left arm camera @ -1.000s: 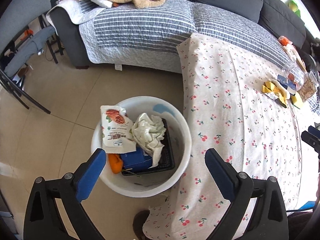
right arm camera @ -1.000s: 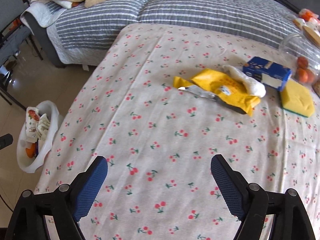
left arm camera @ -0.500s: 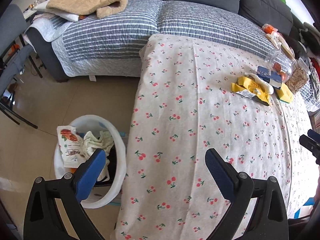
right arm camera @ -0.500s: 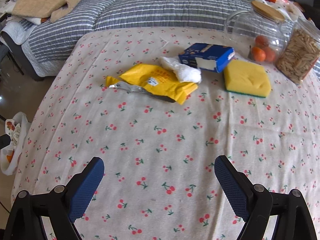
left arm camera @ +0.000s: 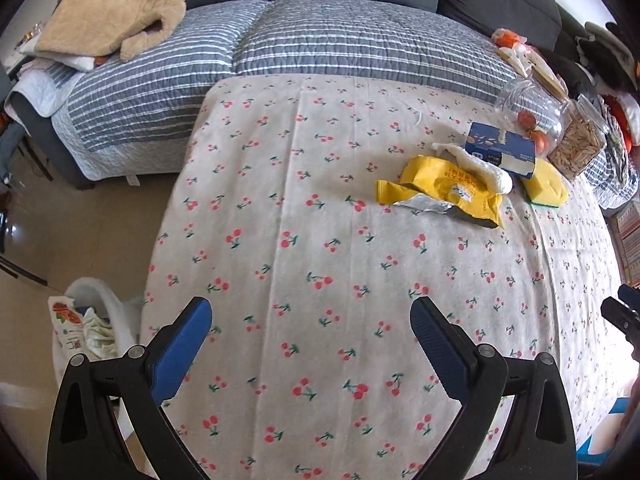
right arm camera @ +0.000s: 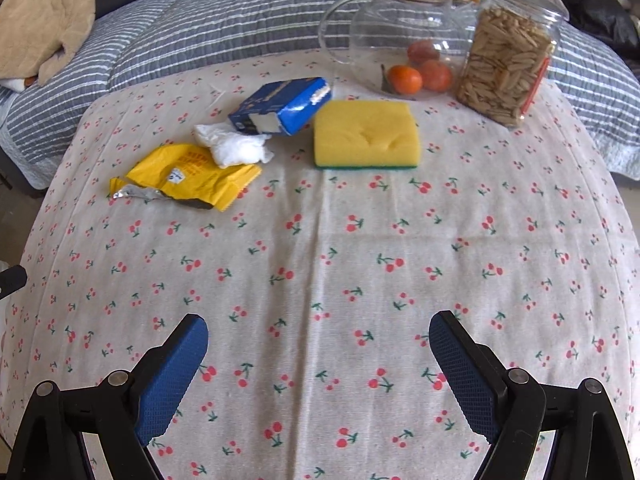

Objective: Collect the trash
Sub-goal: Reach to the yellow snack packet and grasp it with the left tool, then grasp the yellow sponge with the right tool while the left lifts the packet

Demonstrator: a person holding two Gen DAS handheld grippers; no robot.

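Yellow wrapper [right arm camera: 192,178] lies flat on the cherry-print tablecloth [right arm camera: 320,260], torn silver edge toward the near-left. White crumpled tissue [right arm camera: 236,148] sits on its far corner, touching it. Blue carton [right arm camera: 280,108] lies on its side just behind the tissue, one end resting against the yellow sponge [right arm camera: 366,134]. Behind the sponge: glass jar [right arm camera: 400,40] with a wooden lid and oranges inside, and beside it a jar of seeds [right arm camera: 506,64].

Left gripper [left arm camera: 310,328]: tongs wide apart, nothing between them, over the near part of the table; wrapper [left arm camera: 444,192], tissue [left arm camera: 480,168] and carton [left arm camera: 500,148] are well ahead and to its right.

Right gripper [right arm camera: 318,336]: tongs wide apart, holding nothing, over bare cloth, sponge straight ahead, wrapper ahead-left.

White bin [left arm camera: 108,320] stands on the floor by the table's left edge, partly hidden behind the left finger; it holds a snack bag [left arm camera: 68,328] and crumpled paper.

Striped quilt [left arm camera: 320,52] on the sofa beyond the table, beige blanket [left arm camera: 116,8] at its left end.
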